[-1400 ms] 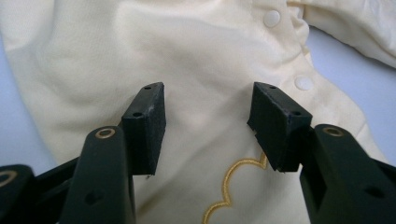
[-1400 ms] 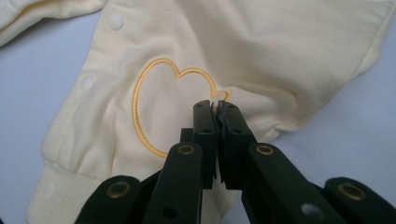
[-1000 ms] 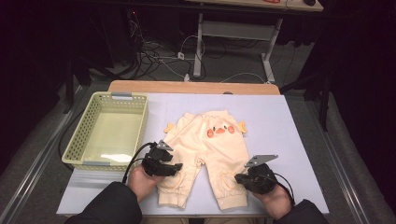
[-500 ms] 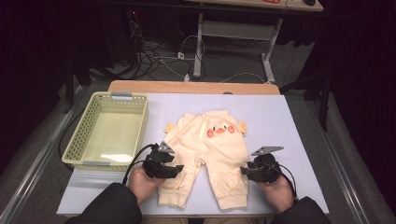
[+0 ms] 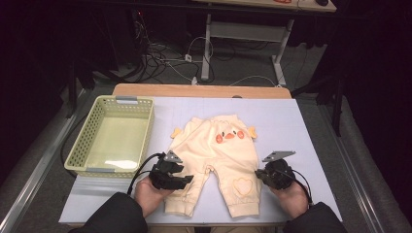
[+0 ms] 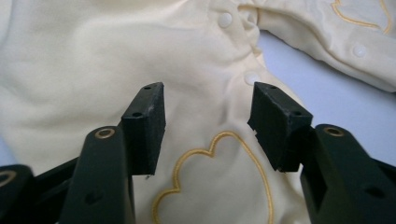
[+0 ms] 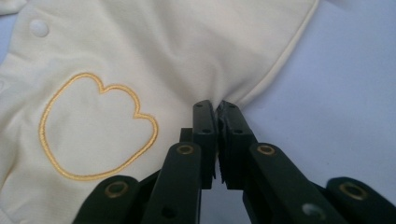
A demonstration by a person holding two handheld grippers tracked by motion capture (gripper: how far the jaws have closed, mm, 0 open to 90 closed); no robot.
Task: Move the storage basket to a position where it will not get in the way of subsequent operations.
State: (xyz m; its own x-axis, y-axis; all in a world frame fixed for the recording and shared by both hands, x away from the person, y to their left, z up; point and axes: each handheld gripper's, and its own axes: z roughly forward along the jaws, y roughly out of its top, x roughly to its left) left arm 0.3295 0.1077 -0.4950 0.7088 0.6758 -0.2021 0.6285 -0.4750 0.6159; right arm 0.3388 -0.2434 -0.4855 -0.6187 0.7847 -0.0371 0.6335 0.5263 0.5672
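Near the tabletop's front edge, the right gripper (image 7: 218,109) has just clamped its jaws onto the baby trousers' (image 5: 218,160) outer leg seam; the left gripper (image 6: 208,123) hovers open above the other leg, so a lift or fold looks imminent.

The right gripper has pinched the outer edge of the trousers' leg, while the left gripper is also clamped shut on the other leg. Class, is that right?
Not quite. The left gripper is not clamped: the left gripper view shows its jaws standing open over the trousers, pinching no cloth. The rest holds: the right gripper, whose jaws have just been closing, is shut on the leg's outer edge.
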